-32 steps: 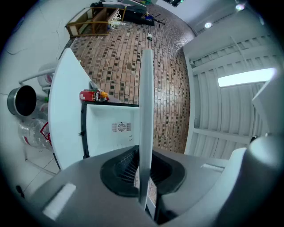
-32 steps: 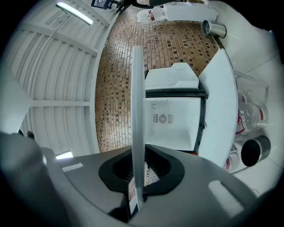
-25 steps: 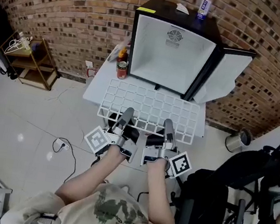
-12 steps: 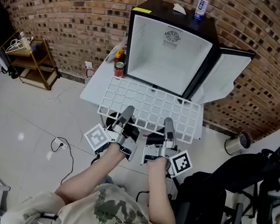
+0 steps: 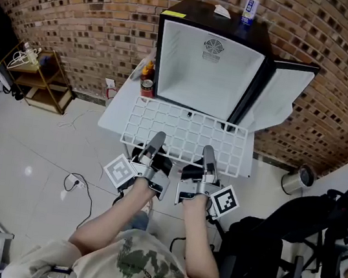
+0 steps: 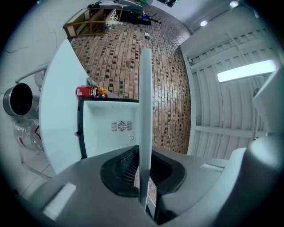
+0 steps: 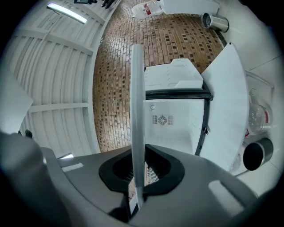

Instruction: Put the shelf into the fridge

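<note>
I've got the white wire shelf [image 5: 188, 133] by its near edge: left gripper [image 5: 156, 141] clamps left of middle, right gripper [image 5: 208, 153] right of middle, both jaws squeezed onto the wire. The shelf lies flat, far edge right at the fridge [image 5: 205, 68] opening, not inside yet. The door [image 5: 279, 93] stands open on the right.

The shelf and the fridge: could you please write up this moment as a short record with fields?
shelf: white wire grid, held roughly level, far edge near the fridge's opening, most of it outside
left gripper: shut on the shelf's near edge
right gripper: shut on the shelf's near edge
fridge: black, white interior, door open on the right
on fridge: blue-white can
beside fridge: red can, on the left
</note>
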